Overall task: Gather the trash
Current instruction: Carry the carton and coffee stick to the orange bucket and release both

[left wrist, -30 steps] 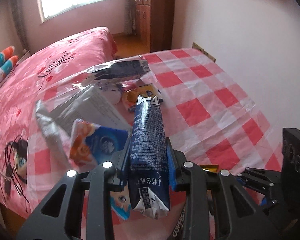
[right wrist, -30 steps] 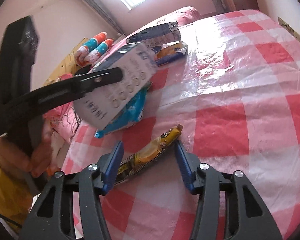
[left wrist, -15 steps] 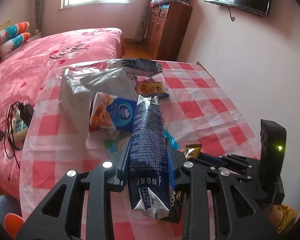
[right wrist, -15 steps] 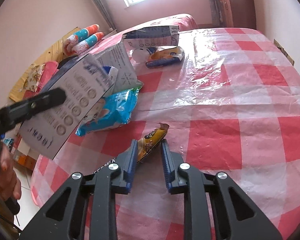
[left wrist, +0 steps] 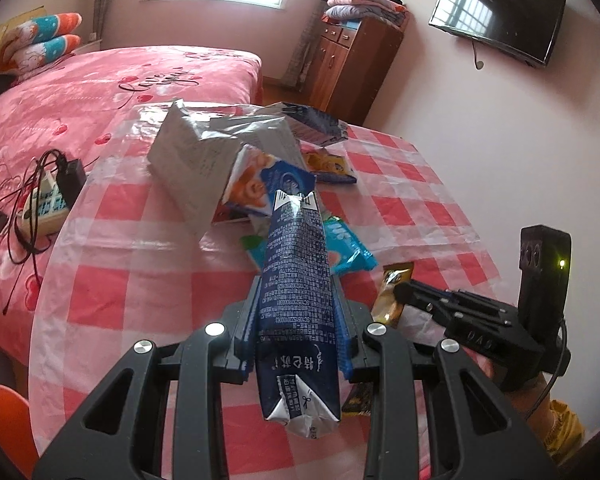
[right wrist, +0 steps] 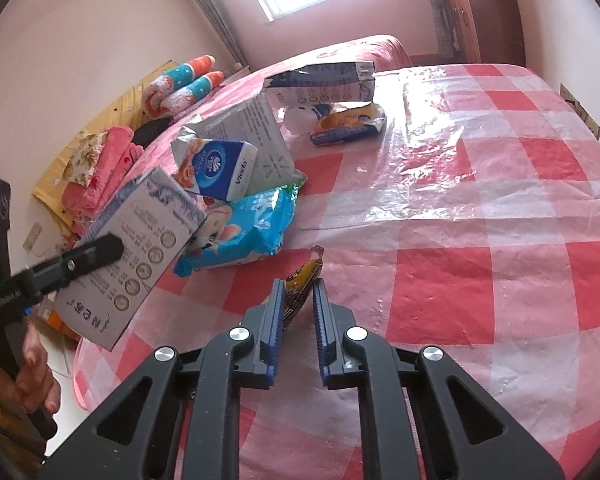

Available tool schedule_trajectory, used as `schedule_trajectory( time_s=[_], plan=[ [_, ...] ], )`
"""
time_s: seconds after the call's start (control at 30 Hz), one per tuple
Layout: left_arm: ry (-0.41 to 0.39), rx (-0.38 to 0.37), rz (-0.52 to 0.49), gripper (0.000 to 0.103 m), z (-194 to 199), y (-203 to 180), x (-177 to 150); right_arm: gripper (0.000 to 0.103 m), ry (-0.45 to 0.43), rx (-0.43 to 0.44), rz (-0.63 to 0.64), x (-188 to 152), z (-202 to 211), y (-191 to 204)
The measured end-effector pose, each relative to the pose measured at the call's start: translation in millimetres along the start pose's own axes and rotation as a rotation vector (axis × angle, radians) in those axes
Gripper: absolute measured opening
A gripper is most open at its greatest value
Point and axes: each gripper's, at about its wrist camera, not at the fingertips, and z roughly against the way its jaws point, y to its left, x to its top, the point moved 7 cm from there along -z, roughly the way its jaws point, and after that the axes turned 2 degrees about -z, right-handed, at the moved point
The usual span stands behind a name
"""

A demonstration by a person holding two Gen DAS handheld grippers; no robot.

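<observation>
My left gripper point(left wrist: 296, 304) is shut on a flattened dark blue carton point(left wrist: 296, 280) and holds it above the checked table point(left wrist: 140, 280); the carton also shows at the left of the right wrist view point(right wrist: 136, 248). My right gripper point(right wrist: 298, 288) is shut on a yellow wrapper point(right wrist: 306, 276), which lifts off the table; it shows in the left wrist view too point(left wrist: 394, 288). More trash lies on the table: a light blue packet point(right wrist: 244, 236), a tissue pack point(right wrist: 216, 168), a silver bag point(left wrist: 196, 156), another flattened carton point(right wrist: 324, 80) and a yellow-blue packet point(right wrist: 348, 124).
A pink bed point(left wrist: 100, 92) lies beyond the table, with a power strip and cables point(left wrist: 40, 200) on it. A wooden cabinet point(left wrist: 352, 68) and a wall television point(left wrist: 500, 12) stand at the back. The wall runs along the table's right side.
My right gripper closed on the yellow wrapper and raised it. My left gripper, still holding the carton, rose and drew back from the table.
</observation>
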Motion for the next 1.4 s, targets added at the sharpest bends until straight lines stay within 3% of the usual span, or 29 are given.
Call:
schedule_trajectory(
  time_s=[0.47, 0.77, 1.4],
  plan=[
    [-0.020, -0.006, 0.069, 0.033, 21, 34, -26, 0.013, -0.070, 0.063, -0.052, 3, 13, 9],
    [-0.026, -0.022, 0.103, 0.033, 30, 50, -40, 0.011, -0.109, 0.053, -0.048, 9, 24, 24],
    [-0.090, -0.051, 0.175, 0.033, 60, 81, -56, 0.010, -0.098, 0.136, -0.021, 20, 36, 86]
  ],
)
